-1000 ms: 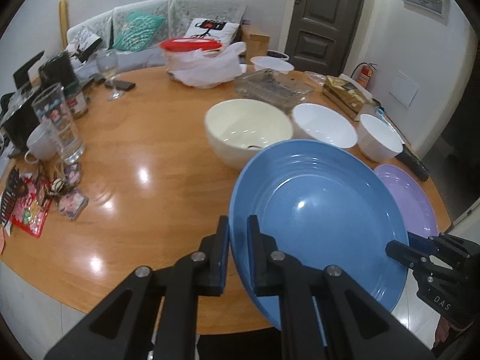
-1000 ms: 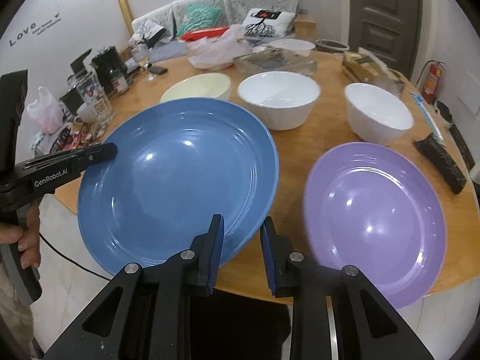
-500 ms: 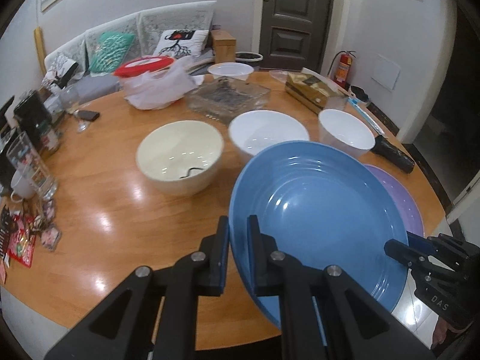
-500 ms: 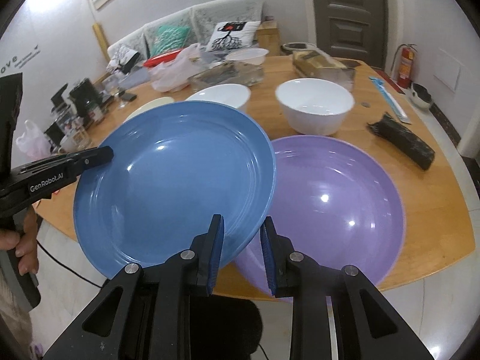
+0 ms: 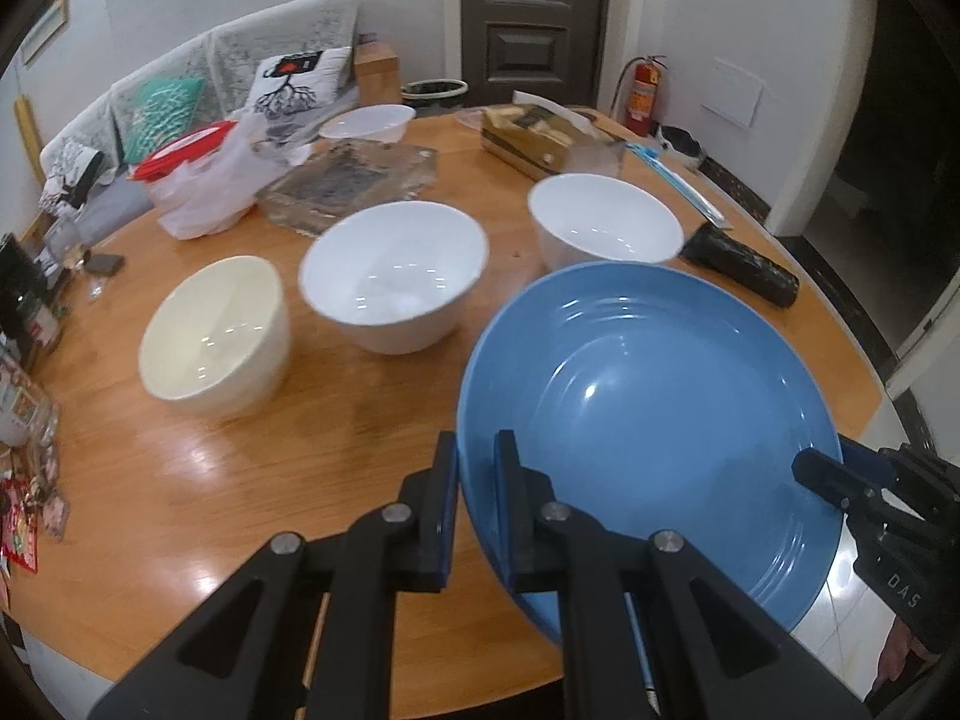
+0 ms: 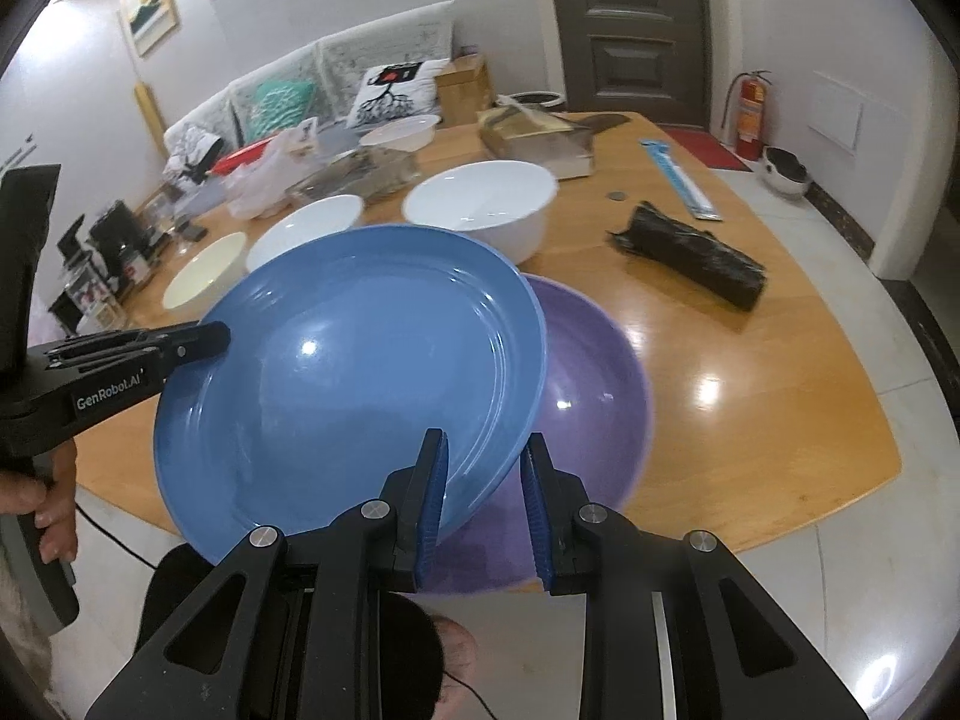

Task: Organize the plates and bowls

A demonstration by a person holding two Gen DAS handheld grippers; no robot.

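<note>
While my left gripper (image 5: 475, 480) and right gripper (image 6: 485, 489) each pinch opposite rims of the blue plate (image 6: 354, 372), I hold it tilted above the purple plate (image 6: 594, 384) on the worktop (image 6: 750, 372), near the white bowls (image 5: 393, 279).

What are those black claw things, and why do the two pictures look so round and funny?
A person is holding a black grabber in each hand. Each grabber has a small camera looking along its two fingers, and its lens bends the picture round. One picture comes from the left gripper, the other from the right gripper. Both are pinching the rim of the same blue plate, one on each side, carrying it above a purple plate that lies on the wooden table. Also on the table are a cream bowl, two white bowls, a dark wrapped bundle and clutter at the far edge.
</note>
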